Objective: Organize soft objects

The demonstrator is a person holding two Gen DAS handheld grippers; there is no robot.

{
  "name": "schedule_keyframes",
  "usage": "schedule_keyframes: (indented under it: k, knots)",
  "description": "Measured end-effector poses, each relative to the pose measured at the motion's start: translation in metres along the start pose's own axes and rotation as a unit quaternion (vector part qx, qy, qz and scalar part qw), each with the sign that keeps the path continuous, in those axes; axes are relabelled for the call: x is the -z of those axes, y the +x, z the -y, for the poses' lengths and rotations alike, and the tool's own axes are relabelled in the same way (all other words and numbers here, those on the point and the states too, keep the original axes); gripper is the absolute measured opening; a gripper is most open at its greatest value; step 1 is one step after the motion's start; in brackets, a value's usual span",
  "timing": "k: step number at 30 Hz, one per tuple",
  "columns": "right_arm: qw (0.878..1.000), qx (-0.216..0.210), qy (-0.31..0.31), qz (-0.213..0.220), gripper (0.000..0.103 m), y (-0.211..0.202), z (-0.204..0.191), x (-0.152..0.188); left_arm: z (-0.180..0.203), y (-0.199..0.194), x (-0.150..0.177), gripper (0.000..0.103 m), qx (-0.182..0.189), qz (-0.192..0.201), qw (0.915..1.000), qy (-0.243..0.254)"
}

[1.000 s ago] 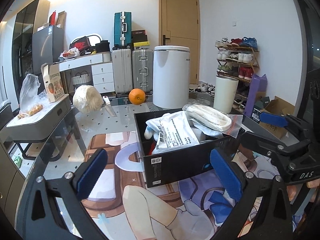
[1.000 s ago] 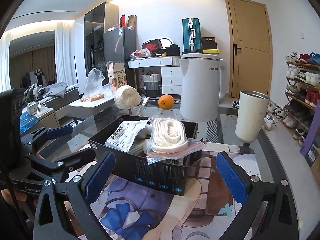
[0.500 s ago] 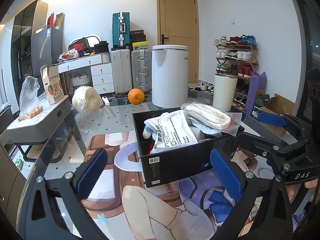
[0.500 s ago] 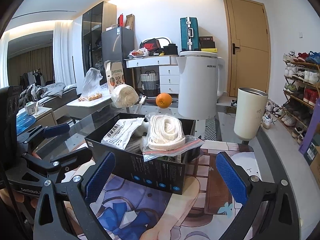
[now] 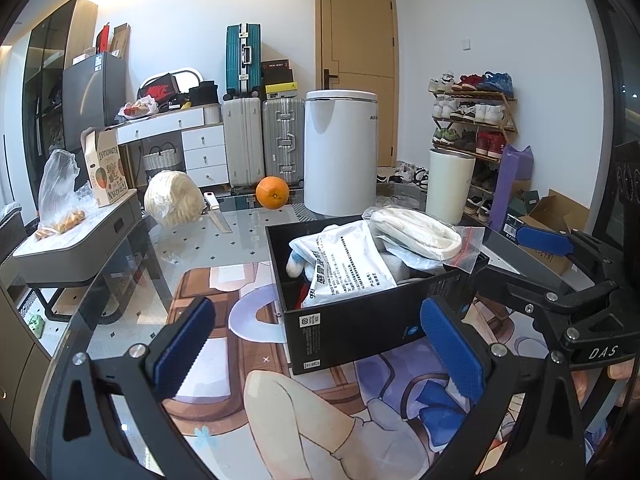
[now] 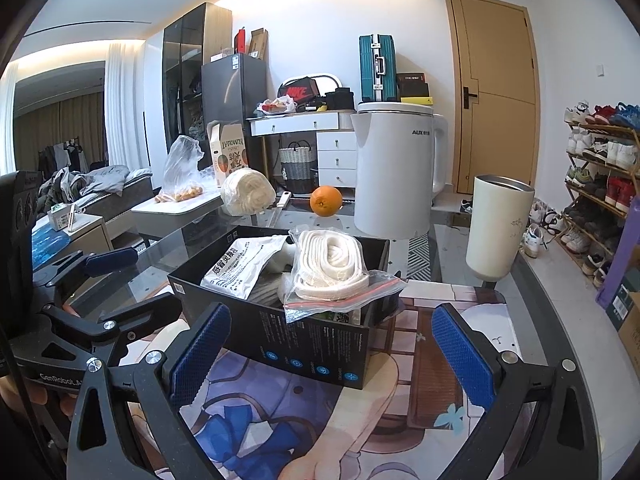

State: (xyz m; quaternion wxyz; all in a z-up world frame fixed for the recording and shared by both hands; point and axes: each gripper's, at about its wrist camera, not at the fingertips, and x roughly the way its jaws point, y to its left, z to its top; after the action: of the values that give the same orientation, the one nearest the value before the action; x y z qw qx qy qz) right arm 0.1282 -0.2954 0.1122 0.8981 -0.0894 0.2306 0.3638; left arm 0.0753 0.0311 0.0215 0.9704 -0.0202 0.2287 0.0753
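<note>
With both tools (image 5: 320,344) (image 6: 332,348) held open and empty, the bagged roll (image 6: 330,268) overhanging the box (image 6: 280,336) could be knocked off.

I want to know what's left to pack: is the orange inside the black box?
No, the orange sits on the glass table beyond the black box, next to the white kettle.

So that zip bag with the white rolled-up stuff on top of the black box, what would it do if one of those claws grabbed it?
The zip bag would probably sag and squash, since its white coil looks soft. The clear plastic may be slippery against the pads. It overhangs the black box rim, so a nudge might tip it out.
</note>
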Motion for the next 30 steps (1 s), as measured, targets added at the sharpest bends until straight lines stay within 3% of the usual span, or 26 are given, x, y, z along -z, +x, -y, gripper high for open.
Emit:
schedule_keyframes:
  k: [30]
  knots:
    - [1.000,0.000,0.000,0.001,0.102,0.0001,0.0001,0.0009,-0.0037,-0.0007,0.0005,0.103,0.004,0.002,1.0000,-0.002]
